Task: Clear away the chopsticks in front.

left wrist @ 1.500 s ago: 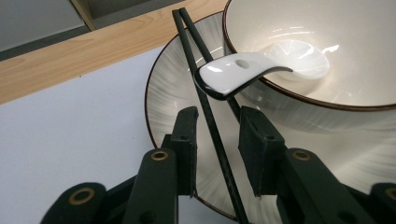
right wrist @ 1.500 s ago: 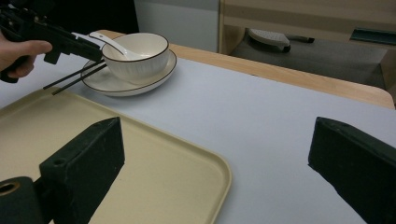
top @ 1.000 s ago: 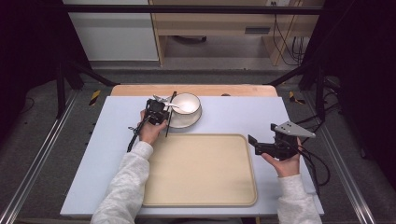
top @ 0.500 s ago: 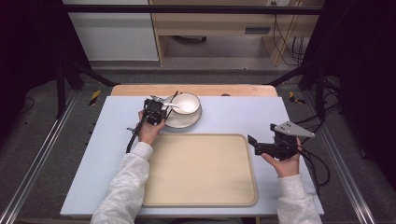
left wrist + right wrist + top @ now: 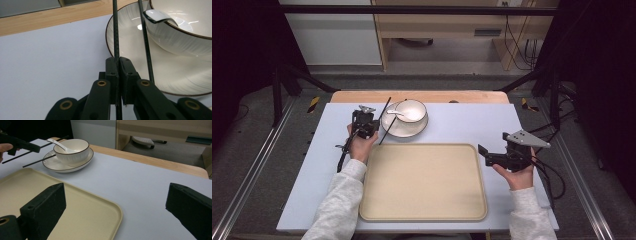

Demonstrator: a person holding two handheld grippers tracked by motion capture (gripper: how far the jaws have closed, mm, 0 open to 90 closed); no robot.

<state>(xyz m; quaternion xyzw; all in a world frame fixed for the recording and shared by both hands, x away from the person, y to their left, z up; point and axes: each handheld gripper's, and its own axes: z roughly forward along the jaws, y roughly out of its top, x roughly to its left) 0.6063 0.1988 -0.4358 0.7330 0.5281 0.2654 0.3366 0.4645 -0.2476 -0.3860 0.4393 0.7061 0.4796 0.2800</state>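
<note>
My left gripper (image 5: 118, 60) is shut on one thin black chopstick (image 5: 115, 30), which runs up between the jaws toward the wooden table edge. A second black chopstick (image 5: 146, 47) lies just right of it, resting across the rim of a white plate (image 5: 130, 32). A white bowl (image 5: 411, 111) with a white spoon (image 5: 395, 113) stands on that plate (image 5: 404, 130). In the high view the left gripper (image 5: 363, 120) sits just left of the plate. My right gripper (image 5: 486, 156) hovers open at the right edge of a beige tray (image 5: 422, 200), nothing between its jaws (image 5: 115, 195).
The tray (image 5: 75, 202) lies on a pale blue mat (image 5: 472, 125) over a wooden table (image 5: 362, 96). Cables trail from both grippers. Metal frame rails run along both sides of the table, and a cabinet stands beyond it.
The left gripper has shifted a little to the left, away from the bowl, with the chopstick in it. The right gripper has stayed in place, open.
</note>
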